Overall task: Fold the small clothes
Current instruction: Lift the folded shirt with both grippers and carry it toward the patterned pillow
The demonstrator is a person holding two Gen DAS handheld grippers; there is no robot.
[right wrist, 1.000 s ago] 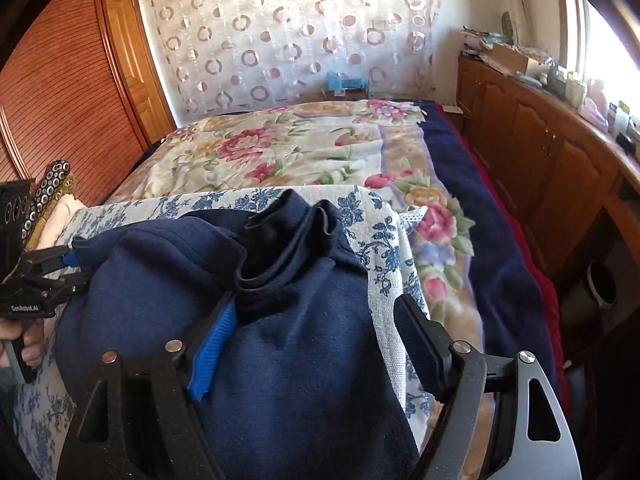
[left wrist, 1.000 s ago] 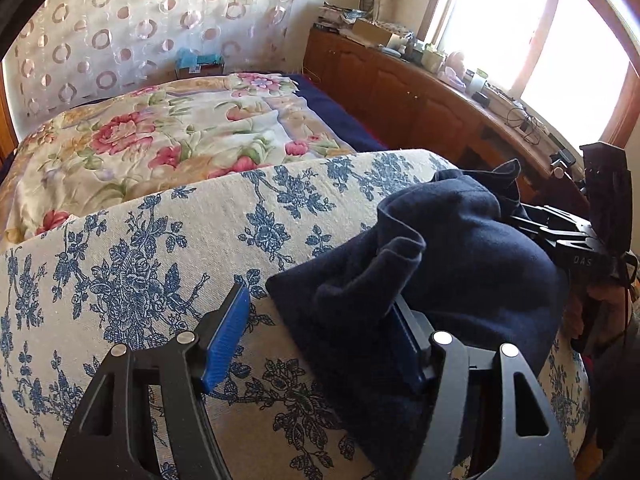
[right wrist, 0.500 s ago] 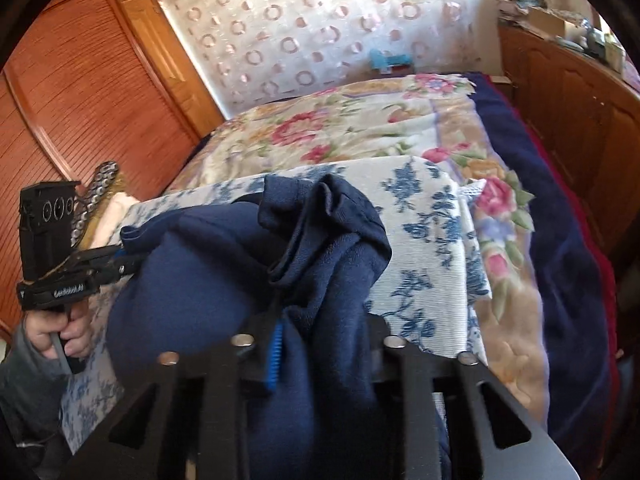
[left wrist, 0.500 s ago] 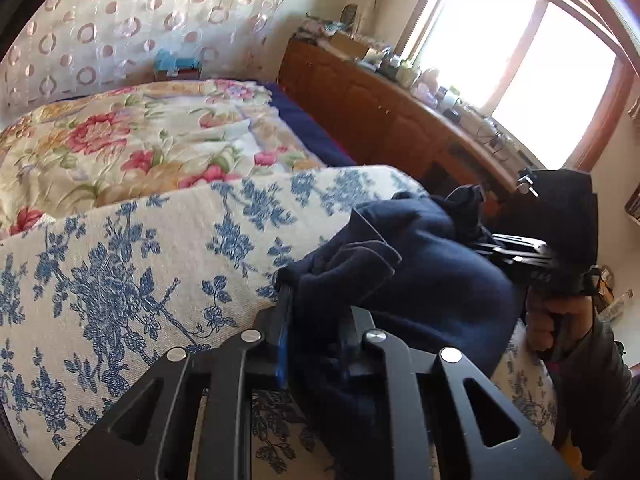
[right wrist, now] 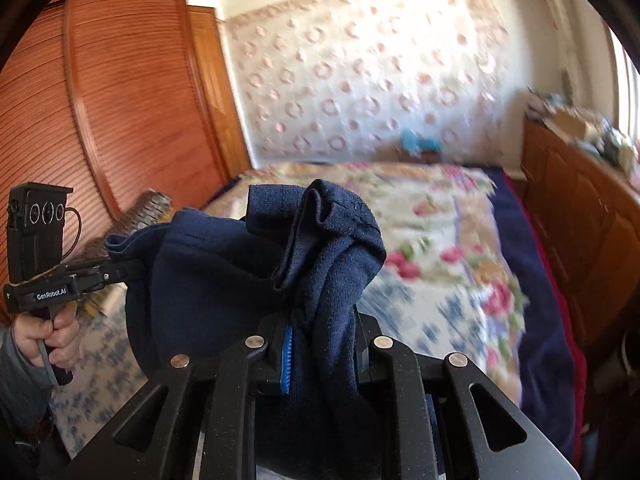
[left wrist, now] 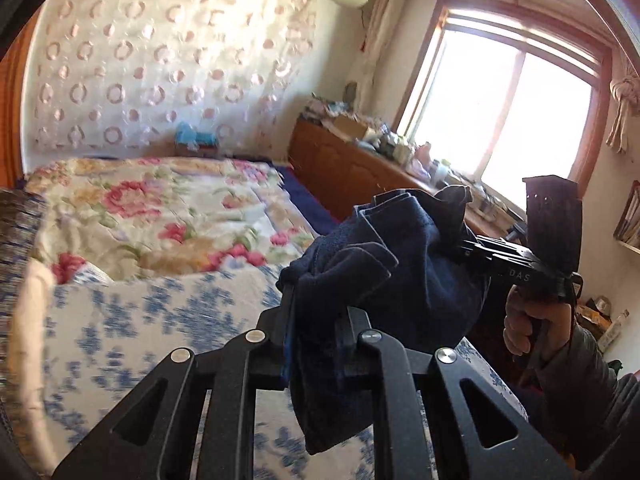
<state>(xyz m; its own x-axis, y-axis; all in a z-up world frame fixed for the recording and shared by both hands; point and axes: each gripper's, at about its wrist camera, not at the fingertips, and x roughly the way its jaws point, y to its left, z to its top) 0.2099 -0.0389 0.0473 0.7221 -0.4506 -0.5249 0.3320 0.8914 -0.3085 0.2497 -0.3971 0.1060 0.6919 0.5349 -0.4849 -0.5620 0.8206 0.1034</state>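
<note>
While both grippers, left gripper (left wrist: 316,344) and right gripper (right wrist: 320,344), pinch the navy garment (left wrist: 400,272) aloft at frame centre: lift step; next, likely spreading flat on bed (left wrist: 160,320).

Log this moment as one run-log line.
step: lift | left gripper: shut on navy garment | right gripper: shut on navy garment | garment: bunched, held above blue-flowered cloth | fold: not yet made

Strong daylight pours through the window (left wrist: 516,120) on the right, blown out to white glare. The bed (left wrist: 160,216) and patterned curtain (right wrist: 372,80) are smeared by motion blur. Fisheye bending curves the edges, with dark vignetted corners in both views.
</note>
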